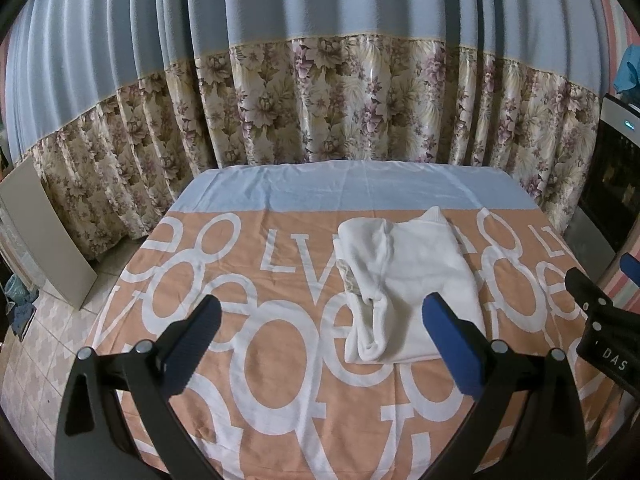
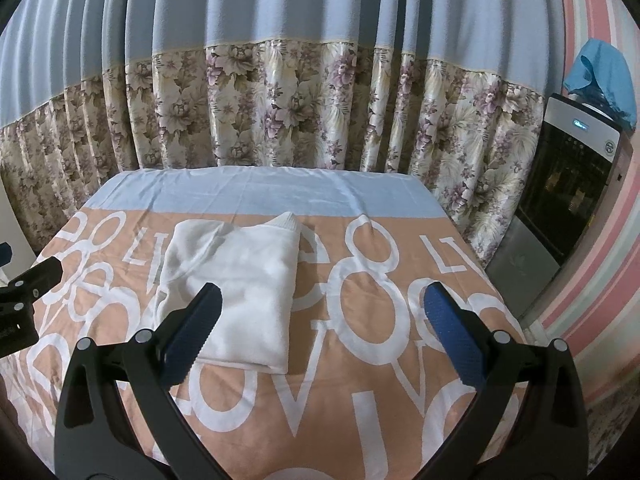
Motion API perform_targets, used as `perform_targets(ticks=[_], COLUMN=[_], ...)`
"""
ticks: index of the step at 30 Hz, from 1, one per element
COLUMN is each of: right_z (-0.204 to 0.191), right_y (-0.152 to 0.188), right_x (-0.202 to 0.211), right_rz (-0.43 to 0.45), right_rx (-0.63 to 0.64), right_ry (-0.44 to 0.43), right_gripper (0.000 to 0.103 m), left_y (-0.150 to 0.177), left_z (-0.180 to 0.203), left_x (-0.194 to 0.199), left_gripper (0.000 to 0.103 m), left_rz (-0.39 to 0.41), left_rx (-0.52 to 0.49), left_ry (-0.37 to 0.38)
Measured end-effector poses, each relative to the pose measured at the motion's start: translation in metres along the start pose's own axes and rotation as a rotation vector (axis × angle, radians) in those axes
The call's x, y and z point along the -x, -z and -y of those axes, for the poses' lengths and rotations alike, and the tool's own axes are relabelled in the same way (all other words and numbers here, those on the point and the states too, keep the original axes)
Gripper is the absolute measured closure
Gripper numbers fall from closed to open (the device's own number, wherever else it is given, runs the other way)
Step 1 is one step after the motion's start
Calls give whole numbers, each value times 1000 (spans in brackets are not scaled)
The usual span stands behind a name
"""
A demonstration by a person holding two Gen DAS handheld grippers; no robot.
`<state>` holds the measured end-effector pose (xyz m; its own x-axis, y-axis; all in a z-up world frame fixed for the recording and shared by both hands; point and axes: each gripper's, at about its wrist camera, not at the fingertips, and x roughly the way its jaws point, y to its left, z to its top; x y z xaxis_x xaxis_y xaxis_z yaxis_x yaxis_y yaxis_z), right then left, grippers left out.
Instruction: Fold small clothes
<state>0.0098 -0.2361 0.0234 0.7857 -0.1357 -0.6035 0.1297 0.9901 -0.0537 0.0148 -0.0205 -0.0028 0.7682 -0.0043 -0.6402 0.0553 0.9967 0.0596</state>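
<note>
A white garment (image 1: 412, 280) lies on an orange sheet (image 1: 280, 360) with white letters, before blue-and-floral curtains (image 1: 320, 80).

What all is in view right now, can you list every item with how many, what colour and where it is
white garment: one, white, folded, lying on the bed cover, mid-bed
bed cover: one, peach with big white letters and a pale blue band at the far end, spread over the bed
curtain: one, blue above with a floral beige lower part, hanging behind the bed
water dispenser: one, black and silver, right of the bed by the striped wall
blue cloth: one, blue, draped on top of the dispenser
left hand-held gripper: one, black with blue pads, open, above the near bed
right hand-held gripper: one, same colours, open, empty
</note>
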Motion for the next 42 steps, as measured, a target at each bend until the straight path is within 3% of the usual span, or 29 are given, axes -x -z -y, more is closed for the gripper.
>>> perform_targets(ticks=[42], right_z=[2], right_y=[-3], right_x=[-4], right_rz=[-6], right_rx=[7], right_ry=[5], right_gripper=[3], left_y=[-4], left_z=[-6], left_x=[1], left_gripper=[2], left_rz=[16], left_rx=[-43], left_ry=[-8])
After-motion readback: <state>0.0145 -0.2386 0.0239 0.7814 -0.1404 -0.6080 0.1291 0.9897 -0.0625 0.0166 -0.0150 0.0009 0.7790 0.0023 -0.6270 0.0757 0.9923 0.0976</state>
